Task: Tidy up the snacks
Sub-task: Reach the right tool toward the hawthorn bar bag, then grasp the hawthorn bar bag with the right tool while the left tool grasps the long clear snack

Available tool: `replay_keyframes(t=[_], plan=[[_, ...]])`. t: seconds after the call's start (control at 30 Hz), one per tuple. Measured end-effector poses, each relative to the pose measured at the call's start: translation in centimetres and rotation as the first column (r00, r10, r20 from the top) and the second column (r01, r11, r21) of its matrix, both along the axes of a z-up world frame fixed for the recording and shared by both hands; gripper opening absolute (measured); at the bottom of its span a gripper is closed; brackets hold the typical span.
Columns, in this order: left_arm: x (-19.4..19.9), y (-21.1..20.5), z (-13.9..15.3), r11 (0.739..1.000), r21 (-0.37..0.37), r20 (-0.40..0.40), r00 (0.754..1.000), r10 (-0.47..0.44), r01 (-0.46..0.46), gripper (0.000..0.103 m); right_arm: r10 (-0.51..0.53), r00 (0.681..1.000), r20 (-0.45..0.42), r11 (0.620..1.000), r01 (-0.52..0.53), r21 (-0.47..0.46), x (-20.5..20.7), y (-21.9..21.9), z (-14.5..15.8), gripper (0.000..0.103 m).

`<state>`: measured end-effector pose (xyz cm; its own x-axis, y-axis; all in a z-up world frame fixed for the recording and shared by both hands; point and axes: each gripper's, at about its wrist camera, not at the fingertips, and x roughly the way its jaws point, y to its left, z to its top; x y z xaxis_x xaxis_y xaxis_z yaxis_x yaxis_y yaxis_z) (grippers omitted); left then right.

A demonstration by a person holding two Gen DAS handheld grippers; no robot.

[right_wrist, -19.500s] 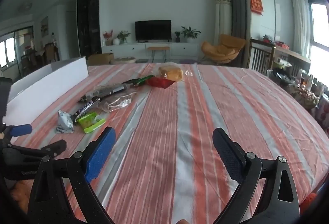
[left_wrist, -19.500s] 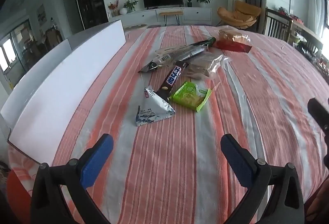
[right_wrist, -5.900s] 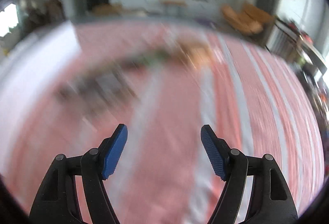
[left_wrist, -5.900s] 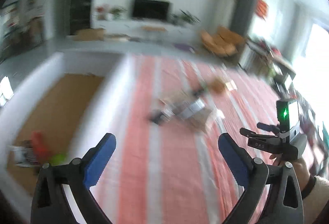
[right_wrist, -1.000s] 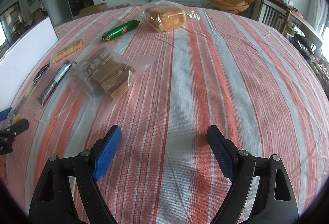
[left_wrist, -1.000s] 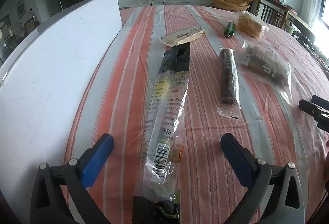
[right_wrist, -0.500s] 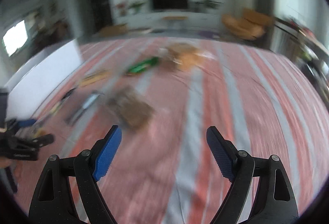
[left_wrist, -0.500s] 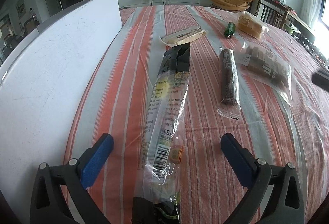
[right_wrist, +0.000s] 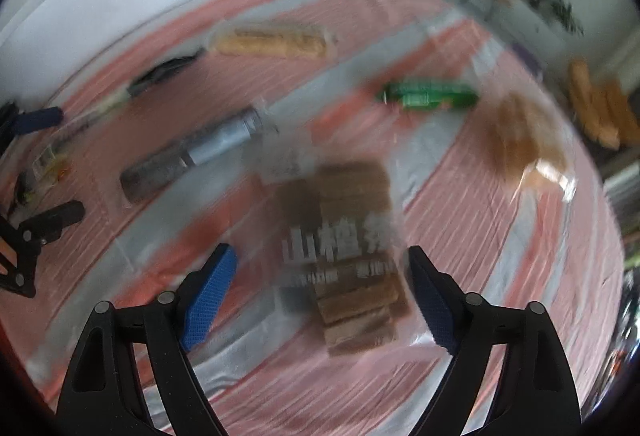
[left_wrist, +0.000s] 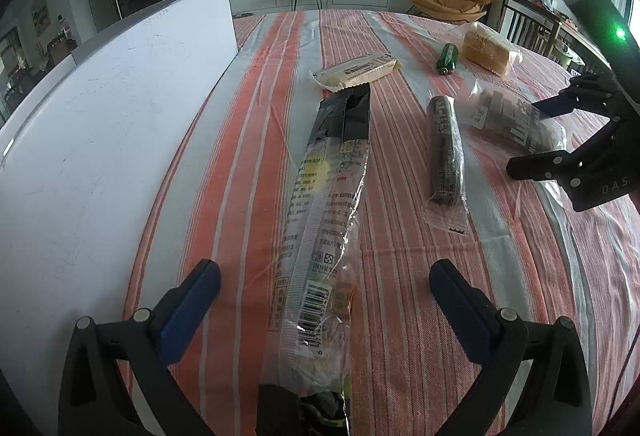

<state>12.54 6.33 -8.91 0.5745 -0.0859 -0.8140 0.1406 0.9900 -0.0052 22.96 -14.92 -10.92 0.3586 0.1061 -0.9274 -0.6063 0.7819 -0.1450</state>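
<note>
A long clear-and-black snack packet (left_wrist: pixel 332 196) lies lengthwise on the striped tablecloth (left_wrist: pixel 256 140). Its near end sits between the fingers of my open left gripper (left_wrist: pixel 324 292), and the pads stay clear of it. To its right lie a dark wrapped roll (left_wrist: pixel 443 148) and a clear bag of brown bars (left_wrist: pixel 516 116). My right gripper (right_wrist: pixel 320 256) hangs open, pointing down over that bag of brown bars (right_wrist: pixel 352 236), with its pads on either side and apart from it. The right wrist view is blurred. The right gripper (left_wrist: pixel 534 136) also shows at the right edge of the left wrist view.
A tall white box wall (left_wrist: pixel 100 140) runs along the table's left side. Farther back lie a yellow wafer pack (left_wrist: pixel 358 70), a green sausage pack (left_wrist: pixel 447 57) and a bagged bread loaf (left_wrist: pixel 486 50). The left gripper (right_wrist: pixel 48 168) shows at the right wrist view's left edge.
My right gripper swung across the table and rolled, and now hangs over the bag of brown bars. It has come further into the left wrist view. The left gripper has not moved.
</note>
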Motion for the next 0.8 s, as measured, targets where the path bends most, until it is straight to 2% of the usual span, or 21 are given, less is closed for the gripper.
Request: replay_keyframes(t=[0.03, 0.1, 0.13, 0.27, 0.47, 0.53, 0.6, 0.67, 0.8], plan=[[0.0, 0.0, 0.0, 1.0, -0.001, 0.0, 1.0, 0.0, 0.0, 0.103, -0.017, 1.0, -0.016, 1.0, 0.017, 0.014, 0.2, -0.3, -0.1, 0.089], [0.1, 0.0, 0.0, 1.0, -0.001, 0.0, 1.0, 0.0, 0.0, 0.103, -0.105, 0.988, -0.112, 0.988, 0.117, 0.101, 1.4, -1.8, -0.9, 0.095], [0.1, 0.0, 0.0, 1.0, -0.002, 0.0, 1.0, 0.0, 0.0, 0.103, -0.128, 0.985, -0.117, 0.982, 0.143, 0.126, 1.7, -2.3, -0.9, 0.097], [0.1, 0.0, 0.0, 1.0, -0.002, 0.0, 1.0, 0.001, -0.001, 0.103, -0.172, 0.981, -0.09, 0.977, 0.182, 0.115, 0.9, -1.5, -1.1, 0.098], [0.1, 0.1, 0.0, 1.0, -0.002, 0.0, 1.0, 0.001, -0.001, 0.103, -0.165, 0.983, -0.08, 0.977, 0.174, 0.123, 0.3, -1.1, -1.0, 0.097], [0.1, 0.1, 0.0, 1.0, -0.002, 0.0, 1.0, 0.001, -0.001, 0.103, -0.183, 0.979, -0.09, 0.976, 0.192, 0.102, 0.3, -1.2, -0.7, 0.094], [0.0, 0.1, 0.0, 1.0, -0.002, 0.0, 1.0, 0.001, -0.001, 0.103, -0.196, 0.976, -0.094, 0.973, 0.205, 0.104, 0.2, -1.0, -0.3, 0.084], [0.0, 0.1, 0.0, 1.0, -0.002, 0.0, 1.0, 0.001, -0.001, 0.103, -0.199, 0.976, -0.092, 0.972, 0.208, 0.106, 0.0, -1.2, 0.5, 0.051], [0.0, 0.1, 0.0, 1.0, -0.002, 0.0, 1.0, 0.001, -0.001, 0.103, -0.221, 0.969, -0.107, 0.964, 0.234, 0.123, -0.7, -1.9, 0.6, 0.05]])
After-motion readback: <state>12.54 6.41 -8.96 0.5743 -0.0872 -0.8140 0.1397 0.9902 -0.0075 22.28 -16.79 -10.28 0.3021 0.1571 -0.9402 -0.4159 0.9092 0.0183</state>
